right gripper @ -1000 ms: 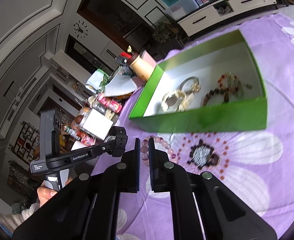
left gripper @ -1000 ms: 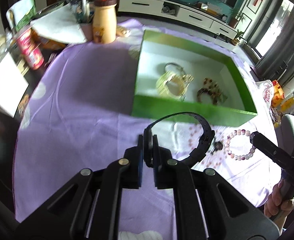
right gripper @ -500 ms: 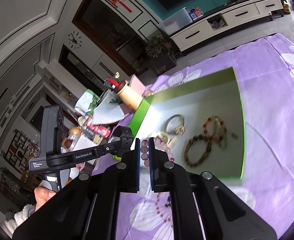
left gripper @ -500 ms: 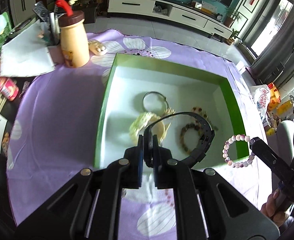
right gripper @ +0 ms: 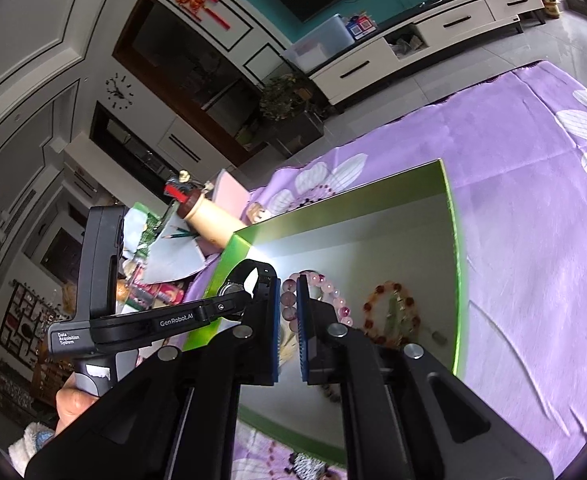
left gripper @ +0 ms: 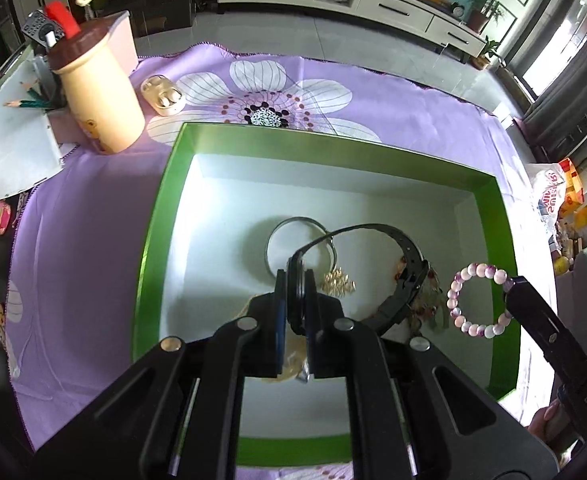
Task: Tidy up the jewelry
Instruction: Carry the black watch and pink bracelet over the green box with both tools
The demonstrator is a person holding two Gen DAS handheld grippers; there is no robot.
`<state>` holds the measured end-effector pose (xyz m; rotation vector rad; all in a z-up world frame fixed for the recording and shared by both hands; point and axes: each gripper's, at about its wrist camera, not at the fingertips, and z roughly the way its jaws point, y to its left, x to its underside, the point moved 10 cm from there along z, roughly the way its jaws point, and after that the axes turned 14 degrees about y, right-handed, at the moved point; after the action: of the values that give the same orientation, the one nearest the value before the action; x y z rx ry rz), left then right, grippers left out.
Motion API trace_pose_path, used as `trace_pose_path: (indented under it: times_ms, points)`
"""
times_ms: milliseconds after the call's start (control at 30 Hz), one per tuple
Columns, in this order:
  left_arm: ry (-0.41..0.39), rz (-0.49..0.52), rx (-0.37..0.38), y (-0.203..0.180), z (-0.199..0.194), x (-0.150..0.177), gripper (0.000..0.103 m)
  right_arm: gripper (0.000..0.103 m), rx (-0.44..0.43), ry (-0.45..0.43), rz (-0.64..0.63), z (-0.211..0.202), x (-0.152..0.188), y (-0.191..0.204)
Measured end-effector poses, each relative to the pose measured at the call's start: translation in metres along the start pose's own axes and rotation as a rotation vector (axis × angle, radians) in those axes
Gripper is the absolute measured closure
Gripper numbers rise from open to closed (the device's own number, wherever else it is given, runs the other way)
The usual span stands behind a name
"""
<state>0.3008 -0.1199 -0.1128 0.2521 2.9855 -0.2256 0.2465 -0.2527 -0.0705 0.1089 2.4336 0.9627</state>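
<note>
The left wrist view looks almost straight down into the green box [left gripper: 155,236] on the purple flowered cloth [left gripper: 93,208] over the bench, so you get the whole white floor of it: a thin metal bangle [left gripper: 271,240] in the middle, a little gold charm cluster [left gripper: 338,280] just right of it, and some amber beads mostly hidden behind the strap. The right wrist view comes in low from the near side and shows stuff the other can't, like the reddish bead bracelet [right gripper: 389,312] lying flat on the box floor, plus the hand [right gripper: 71,404] gripping the left handle.

Left tongs [left gripper: 296,300] are pinched on a black watch [left gripper: 397,280], its strap looping up and right, hanging over the box. Right tongs [right gripper: 289,312] are clamped on a pink and purple bead bracelet [left gripper: 478,300], a full round ring of glossy beads, held over the right side of the box, just right of the watch.

Far left on the cloth: a cream bottle with a brown cap [left gripper: 97,96] and an earbud case [left gripper: 163,96].
</note>
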Motion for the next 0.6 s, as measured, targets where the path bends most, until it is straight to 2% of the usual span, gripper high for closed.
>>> trace_pose_path:
  times_ms: [367,600]
  points:
    - [0.066,-0.002,-0.058,-0.014,0.03,-0.024,0.096,0.096,0.049,0.001,0.033,0.01,-0.021,-0.023]
    - [0.08,-0.01,-0.077,-0.015,0.04,-0.03,0.095,0.096,0.095,0.016,0.039,0.017,-0.024,-0.034]
